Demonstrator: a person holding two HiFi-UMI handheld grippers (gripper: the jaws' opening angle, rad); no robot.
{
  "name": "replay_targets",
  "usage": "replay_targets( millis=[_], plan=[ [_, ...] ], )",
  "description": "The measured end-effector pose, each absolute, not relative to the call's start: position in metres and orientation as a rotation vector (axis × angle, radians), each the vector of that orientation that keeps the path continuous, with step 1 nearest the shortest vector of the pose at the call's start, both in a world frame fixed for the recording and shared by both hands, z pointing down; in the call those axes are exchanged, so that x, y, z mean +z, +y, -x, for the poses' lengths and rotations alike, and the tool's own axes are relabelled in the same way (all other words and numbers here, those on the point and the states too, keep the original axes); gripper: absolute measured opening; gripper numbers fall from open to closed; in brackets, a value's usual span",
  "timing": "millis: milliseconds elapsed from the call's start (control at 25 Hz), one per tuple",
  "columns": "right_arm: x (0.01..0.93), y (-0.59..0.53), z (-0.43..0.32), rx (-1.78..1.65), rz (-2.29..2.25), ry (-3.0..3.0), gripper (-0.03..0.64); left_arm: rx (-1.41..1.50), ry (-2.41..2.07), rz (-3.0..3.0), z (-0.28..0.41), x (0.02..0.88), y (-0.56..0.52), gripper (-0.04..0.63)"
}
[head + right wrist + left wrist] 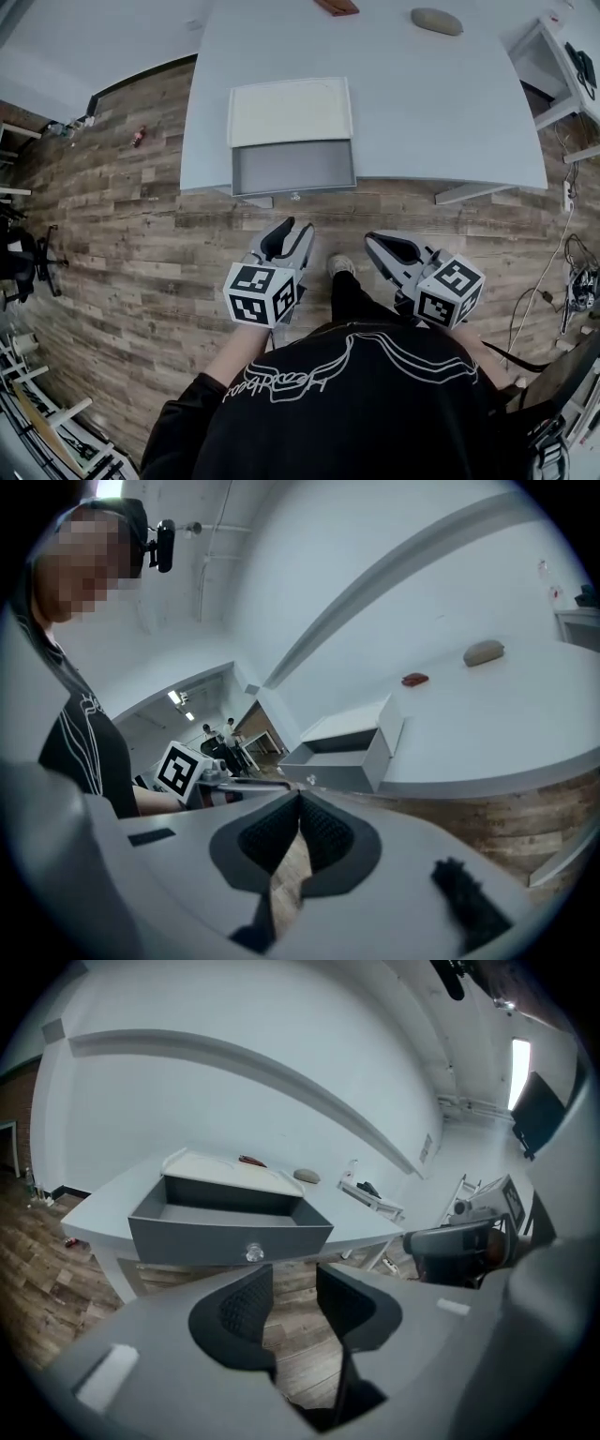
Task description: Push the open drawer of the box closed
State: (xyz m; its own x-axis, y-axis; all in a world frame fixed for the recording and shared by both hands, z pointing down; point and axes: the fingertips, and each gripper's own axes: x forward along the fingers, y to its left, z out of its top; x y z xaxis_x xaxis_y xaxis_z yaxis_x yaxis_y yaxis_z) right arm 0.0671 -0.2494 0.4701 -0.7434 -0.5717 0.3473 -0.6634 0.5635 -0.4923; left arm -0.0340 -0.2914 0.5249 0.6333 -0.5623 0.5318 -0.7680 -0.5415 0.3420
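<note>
While the pale grey table (422, 112) ends over wood-plank floor (141, 244), the flat white box (291, 111) holds its grey drawer (292, 167) open at that near edge. Both grippers are well apart from it: the left gripper (295, 230) is spread and empty, the right gripper (375, 242) pressed together and empty.

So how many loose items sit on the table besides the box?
2: a reddish-brown item at the far edge of view, and a grey oval item right of it. More may lie beyond the frame.

1 table (450, 103), 1 box (291, 111), 1 open drawer (292, 167), 1 left gripper (296, 228), 1 right gripper (372, 239); far side: 1 grey lump (436, 21), 1 reddish item (337, 6).
</note>
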Motion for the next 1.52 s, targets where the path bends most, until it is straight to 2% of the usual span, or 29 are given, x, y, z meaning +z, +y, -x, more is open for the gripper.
replay_targets(
  millis=[520,760,1520],
  plan=[
    [0.493,-0.280,-0.063,0.971,-0.930,-2.608,0.009,0.526,-1.155,-2.212,0.039,0.561,-0.333,0.155],
    [0.498,-0.278,-0.054,1.018,-0.891,-2.587,0.009,0.507,-1.188,-2.190,0.041,0.559,-0.340,0.091],
    [0.498,-0.304,-0.049,1.087,-0.860,-2.594,0.009,0.475,-1.181,-2.137,0.042,0.558,-0.355,0.077]
  ],
)
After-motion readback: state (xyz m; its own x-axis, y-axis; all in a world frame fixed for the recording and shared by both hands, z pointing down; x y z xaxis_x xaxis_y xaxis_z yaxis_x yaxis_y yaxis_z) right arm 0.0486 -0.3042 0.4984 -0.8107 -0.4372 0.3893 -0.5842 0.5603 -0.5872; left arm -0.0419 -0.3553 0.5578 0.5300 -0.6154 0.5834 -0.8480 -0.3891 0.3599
